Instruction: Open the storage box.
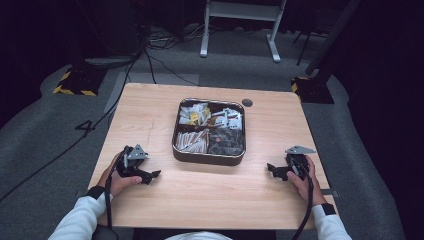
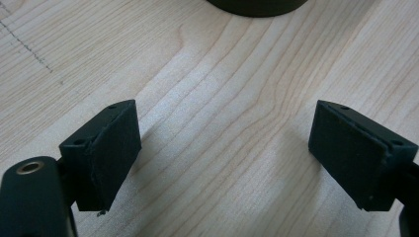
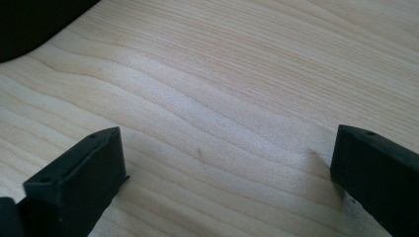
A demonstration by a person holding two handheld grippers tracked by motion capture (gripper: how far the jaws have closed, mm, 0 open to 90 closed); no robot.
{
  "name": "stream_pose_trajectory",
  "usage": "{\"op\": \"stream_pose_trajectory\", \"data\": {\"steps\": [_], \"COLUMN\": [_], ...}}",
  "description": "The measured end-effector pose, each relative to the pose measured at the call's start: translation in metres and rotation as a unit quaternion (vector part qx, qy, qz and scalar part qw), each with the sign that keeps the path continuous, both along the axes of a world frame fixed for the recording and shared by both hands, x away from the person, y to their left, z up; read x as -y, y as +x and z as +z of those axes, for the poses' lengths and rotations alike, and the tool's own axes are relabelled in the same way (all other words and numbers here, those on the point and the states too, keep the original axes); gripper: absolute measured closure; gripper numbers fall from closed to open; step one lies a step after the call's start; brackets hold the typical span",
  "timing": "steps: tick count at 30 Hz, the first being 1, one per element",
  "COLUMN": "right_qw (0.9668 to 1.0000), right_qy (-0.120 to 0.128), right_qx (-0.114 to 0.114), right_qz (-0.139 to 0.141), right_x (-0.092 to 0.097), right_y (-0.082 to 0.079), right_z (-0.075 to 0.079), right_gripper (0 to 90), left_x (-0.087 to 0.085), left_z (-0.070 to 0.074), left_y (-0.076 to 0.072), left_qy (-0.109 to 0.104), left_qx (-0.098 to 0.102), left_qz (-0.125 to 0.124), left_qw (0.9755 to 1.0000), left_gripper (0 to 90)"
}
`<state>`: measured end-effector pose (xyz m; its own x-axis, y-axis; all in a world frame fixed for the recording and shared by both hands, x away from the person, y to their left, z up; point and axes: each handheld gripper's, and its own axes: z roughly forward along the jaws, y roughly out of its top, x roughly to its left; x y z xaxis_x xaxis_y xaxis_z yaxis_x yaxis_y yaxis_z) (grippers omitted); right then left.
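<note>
dark four-compartment tray (image 1: 208, 157), filled, table centre.

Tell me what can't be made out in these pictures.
- Small packets in the dark square four-compartment tray: too small in the high view to identify.
- Same tray, left gripper view: cut off by the top edge.
- Small dark round disc on the wooden table: too small to identify.

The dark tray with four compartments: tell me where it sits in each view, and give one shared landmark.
High view: the tray sits mid-table, between the two grippers and farther from the person.
Left gripper view: its dark rim cuts the top edge, right of centre.
Right gripper view: a dark rounded shape fills the top left corner, likely the tray.
Shared landmark: the light wood tabletop.
</note>
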<state>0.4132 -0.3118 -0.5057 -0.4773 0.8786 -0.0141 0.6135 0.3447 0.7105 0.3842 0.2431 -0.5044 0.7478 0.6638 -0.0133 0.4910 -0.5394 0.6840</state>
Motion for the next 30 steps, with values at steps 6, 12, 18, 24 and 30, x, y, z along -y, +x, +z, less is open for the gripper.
{"op": "stream_pose_trajectory", "data": {"steps": [6, 12, 18, 24, 30], "right_qw": [1.0, 0.9999, 0.9995, 0.9957, 0.9902], "right_qy": [0.0, -0.002, -0.011, 0.034, 0.036], "right_qx": [-0.001, -0.001, 0.026, 0.076, 0.109], "right_qz": [0.004, 0.013, 0.018, 0.039, 0.079], "right_x": [0.001, 0.001, 0.001, -0.006, -0.03], "right_y": [0.0, 0.002, 0.002, -0.001, 0.002], "right_z": [0.0, 0.0, 0.005, 0.034, 0.067], "right_gripper": [0.7, 0.7, 24.5, 20.8, 18.3], "left_x": [0.0, -0.002, -0.004, -0.005, -0.005], "left_z": [0.0, 0.0, 0.0, 0.0, 0.0], "left_y": [0.0, 0.0, -0.001, -0.001, -0.001], "left_qy": [-0.003, -0.001, -0.002, -0.002, -0.002], "left_qx": [-0.002, 0.0, -0.001, 0.0, -0.001], "left_qz": [0.003, 0.006, 0.015, 0.016, 0.017], "left_qw": [1.0, 1.0, 0.9999, 0.9999, 0.9999], "left_gripper": [13.1, 13.1, 13.1, 13.0, 12.6]}}
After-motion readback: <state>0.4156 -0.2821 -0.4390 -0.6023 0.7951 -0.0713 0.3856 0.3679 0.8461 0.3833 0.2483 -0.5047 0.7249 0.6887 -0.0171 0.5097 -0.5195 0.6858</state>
